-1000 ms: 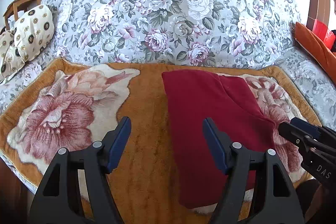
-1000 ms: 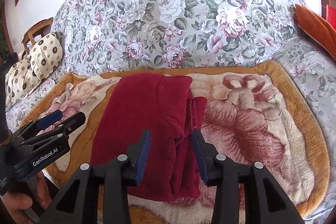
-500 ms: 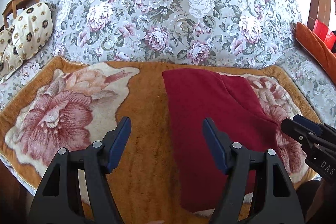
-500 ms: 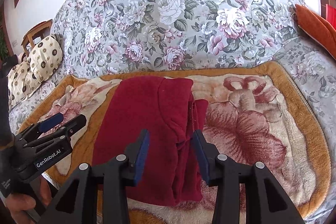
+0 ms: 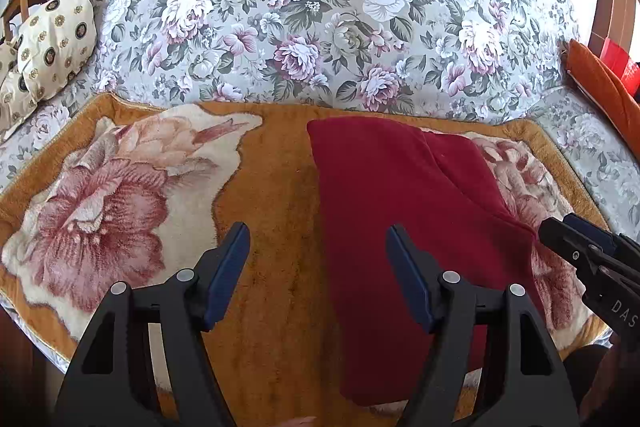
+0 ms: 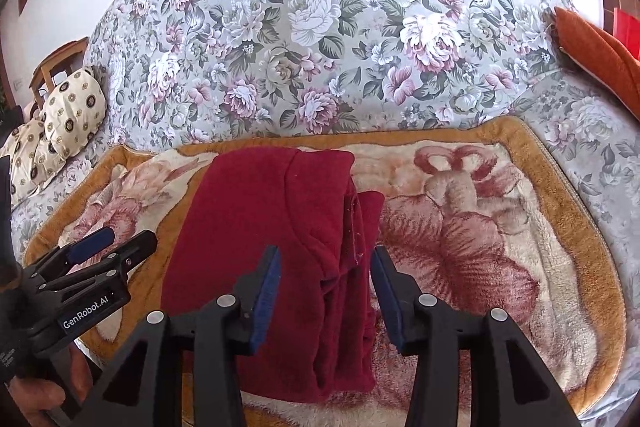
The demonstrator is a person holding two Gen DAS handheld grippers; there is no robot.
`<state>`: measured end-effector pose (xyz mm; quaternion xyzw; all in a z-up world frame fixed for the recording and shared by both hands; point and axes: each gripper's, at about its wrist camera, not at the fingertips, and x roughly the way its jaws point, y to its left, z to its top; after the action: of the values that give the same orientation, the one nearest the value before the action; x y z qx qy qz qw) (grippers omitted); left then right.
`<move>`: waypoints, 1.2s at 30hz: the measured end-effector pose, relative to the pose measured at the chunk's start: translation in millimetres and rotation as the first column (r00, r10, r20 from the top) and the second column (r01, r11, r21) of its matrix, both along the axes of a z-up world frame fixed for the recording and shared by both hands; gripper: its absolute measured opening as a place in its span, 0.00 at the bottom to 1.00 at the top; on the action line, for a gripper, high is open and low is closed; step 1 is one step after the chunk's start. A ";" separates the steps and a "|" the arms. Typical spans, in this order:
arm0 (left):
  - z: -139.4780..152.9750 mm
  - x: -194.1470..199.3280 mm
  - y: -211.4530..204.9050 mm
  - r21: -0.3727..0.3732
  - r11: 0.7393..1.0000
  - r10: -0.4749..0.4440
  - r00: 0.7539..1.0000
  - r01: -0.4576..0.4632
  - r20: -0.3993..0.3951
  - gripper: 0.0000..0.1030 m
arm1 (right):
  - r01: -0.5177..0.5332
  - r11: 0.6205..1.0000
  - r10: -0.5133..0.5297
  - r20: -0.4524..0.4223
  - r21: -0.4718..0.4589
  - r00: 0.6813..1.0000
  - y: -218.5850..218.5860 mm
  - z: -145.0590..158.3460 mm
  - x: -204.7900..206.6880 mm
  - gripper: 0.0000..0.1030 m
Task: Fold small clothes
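Right claw (image 6: 324, 291) spread, empty, hovering over the red garment's (image 6: 264, 227) bunched right edge. Left claw (image 5: 318, 275) spread too, straddling its left edge on the blanket (image 5: 276, 211). Fleece looks soft, light, limp, thick; best pinched at the near corners.

A folded garment (image 6: 260, 227) lies on a blanket (image 6: 560, 227), left of its middle, running from near the far edge to near the front edge. The blanket covers the front of a bed (image 6: 320, 7); cushions (image 6: 60, 123) sit at the bed's left edge.
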<state>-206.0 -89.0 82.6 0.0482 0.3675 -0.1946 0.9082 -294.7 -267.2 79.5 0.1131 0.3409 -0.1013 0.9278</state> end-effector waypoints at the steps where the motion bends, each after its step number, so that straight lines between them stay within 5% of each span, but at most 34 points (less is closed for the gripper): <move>1: 0.1 -0.6 -1.0 0.000 1.000 -0.002 1.000 0.002 0.002 0.69 | 0.000 1.000 0.000 0.000 0.000 1.000 -0.5 -0.3 0.0 0.43; 36: -4.4 1.8 -4.9 -0.029 0.999 -0.018 1.000 0.017 -0.012 0.69 | -0.011 0.999 0.012 -0.020 0.038 1.000 8.2 -11.1 3.4 0.43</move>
<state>-204.2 -93.8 78.2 0.0369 0.3697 -0.2081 0.9048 -291.3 -259.0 68.4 0.1274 0.3527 -0.0907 0.9226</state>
